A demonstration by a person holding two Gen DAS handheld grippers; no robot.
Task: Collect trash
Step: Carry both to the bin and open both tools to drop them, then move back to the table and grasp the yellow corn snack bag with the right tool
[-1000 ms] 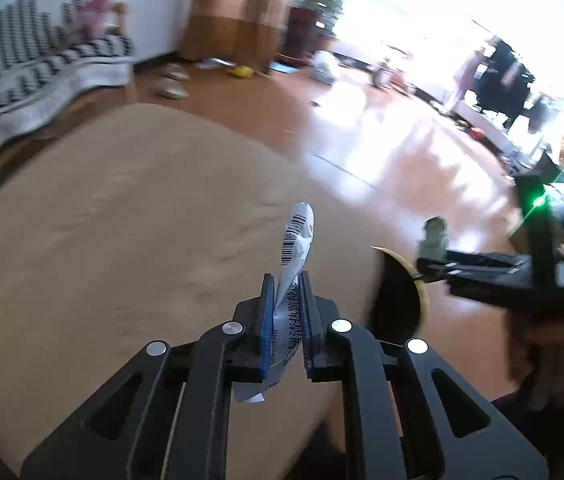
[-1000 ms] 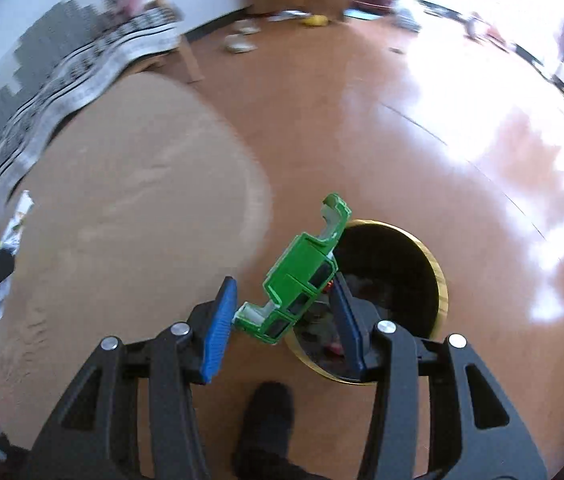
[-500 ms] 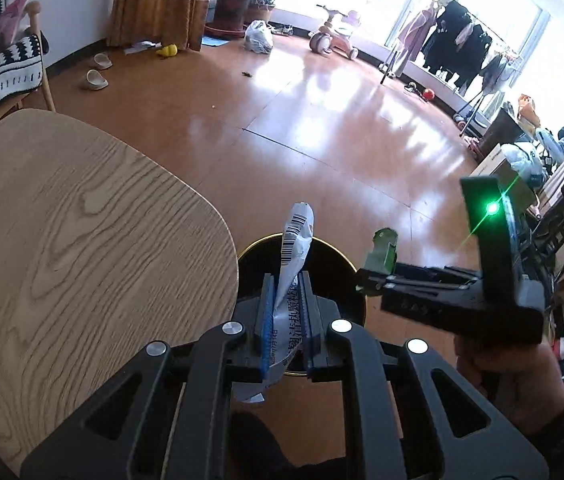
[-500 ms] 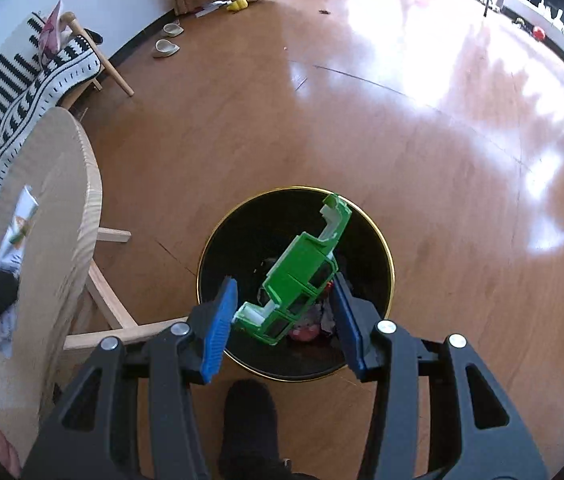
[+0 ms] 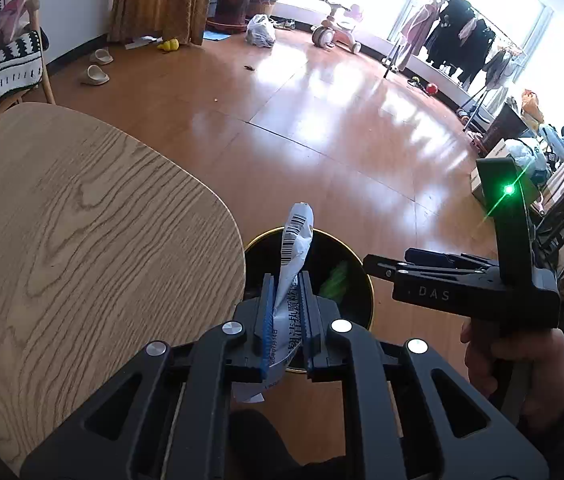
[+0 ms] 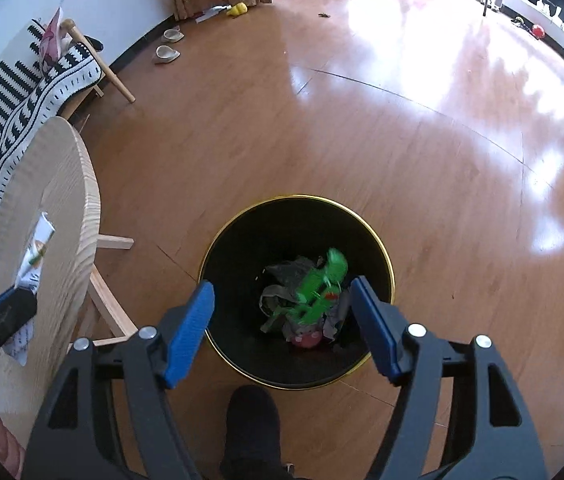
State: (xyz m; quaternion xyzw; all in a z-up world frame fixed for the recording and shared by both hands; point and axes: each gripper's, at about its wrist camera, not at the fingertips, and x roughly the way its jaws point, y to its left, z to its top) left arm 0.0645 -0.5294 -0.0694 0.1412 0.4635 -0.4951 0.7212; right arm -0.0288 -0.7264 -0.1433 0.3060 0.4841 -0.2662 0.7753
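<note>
The right claw is wide open over the bin; green toy is inside. Left claw pinches the wrapper, and I think it drops next.

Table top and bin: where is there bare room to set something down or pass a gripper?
The table is bare wood right up to its rounded edge beside the bin. Inside the bin, trash and a green piece crowd the bottom. The floor beyond is open.

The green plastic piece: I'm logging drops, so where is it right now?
In the right wrist view the green plastic piece is inside the black bin, on or just above crumpled trash, between the open right tongs.
</note>
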